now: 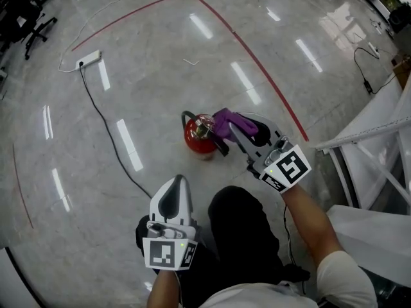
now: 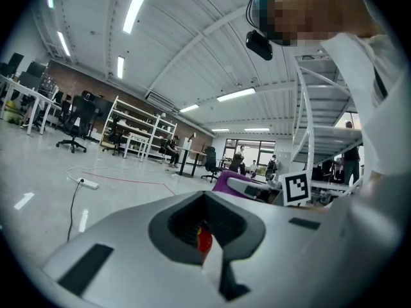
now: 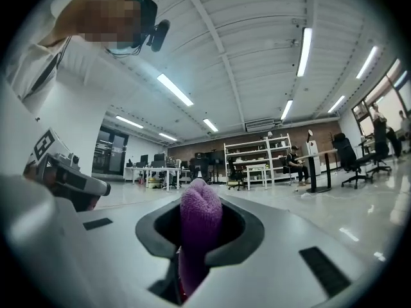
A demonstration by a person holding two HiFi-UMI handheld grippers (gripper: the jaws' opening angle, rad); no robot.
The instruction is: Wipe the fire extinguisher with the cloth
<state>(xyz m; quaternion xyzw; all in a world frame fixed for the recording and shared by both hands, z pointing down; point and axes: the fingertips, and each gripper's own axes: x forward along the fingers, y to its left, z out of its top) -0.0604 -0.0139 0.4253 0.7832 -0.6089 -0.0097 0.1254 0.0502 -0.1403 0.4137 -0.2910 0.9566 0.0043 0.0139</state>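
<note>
My right tongs [image 1: 236, 129] grip the purple cloth [image 1: 231, 121] at the top of the red fire extinguisher [image 1: 198, 141] on the floor [image 1: 128, 76]; my left tongs [image 1: 179, 179] are clenched and empty.

The right gripper [image 1: 237, 130] reaches forward on an outstretched bare forearm [image 1: 310, 218], its fingers closed on a purple cloth [image 1: 232, 120] that bulges up between them. The left gripper [image 1: 177, 183] is held low, close to the body, pointing forward, its fingers pressed together with nothing between them; only a short part of the left wrist [image 1: 164, 286] shows
</note>
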